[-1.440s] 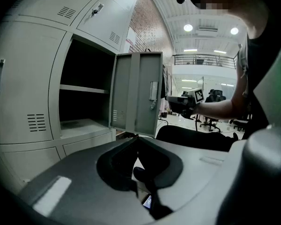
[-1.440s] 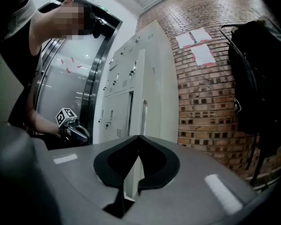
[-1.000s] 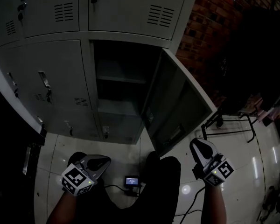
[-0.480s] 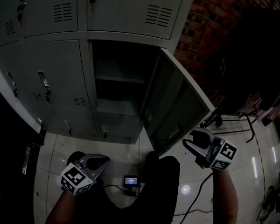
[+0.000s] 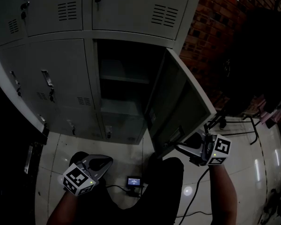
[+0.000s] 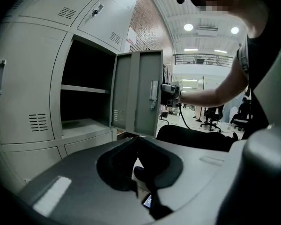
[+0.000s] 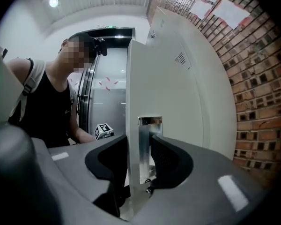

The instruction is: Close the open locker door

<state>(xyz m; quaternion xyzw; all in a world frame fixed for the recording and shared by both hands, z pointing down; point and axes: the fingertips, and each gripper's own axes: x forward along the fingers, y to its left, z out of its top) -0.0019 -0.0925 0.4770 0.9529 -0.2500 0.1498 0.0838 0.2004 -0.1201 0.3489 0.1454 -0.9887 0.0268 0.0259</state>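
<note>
The bank of grey metal lockers (image 5: 61, 74) fills the space ahead of you. The red brick wall (image 5: 210, 41) runs off its right end, and the glossy pale tiled floor (image 5: 126, 158) lies below. To your right a black metal frame on legs (image 5: 234, 125) stands on that floor, apart from the door. Your dark-trousered leg (image 5: 166, 182) sits just under the door's lower corner. Beside it a small black device with a lit screen (image 5: 132, 181) lies on the floor, a cable trailing from it.

The open grey metal locker door (image 5: 178, 107) hangs from the right side of its compartment. It is swung well out towards you and bares a dark interior with one shelf (image 5: 124, 78). Near its free edge sits a silver latch plate (image 7: 145, 144). Your right gripper (image 5: 183, 147) straddles that edge, jaws spread apart, one on each face of the door, with the plate between them. Your left gripper (image 5: 107, 161) hangs low by your left knee, well apart from the door, jaws together on nothing
</note>
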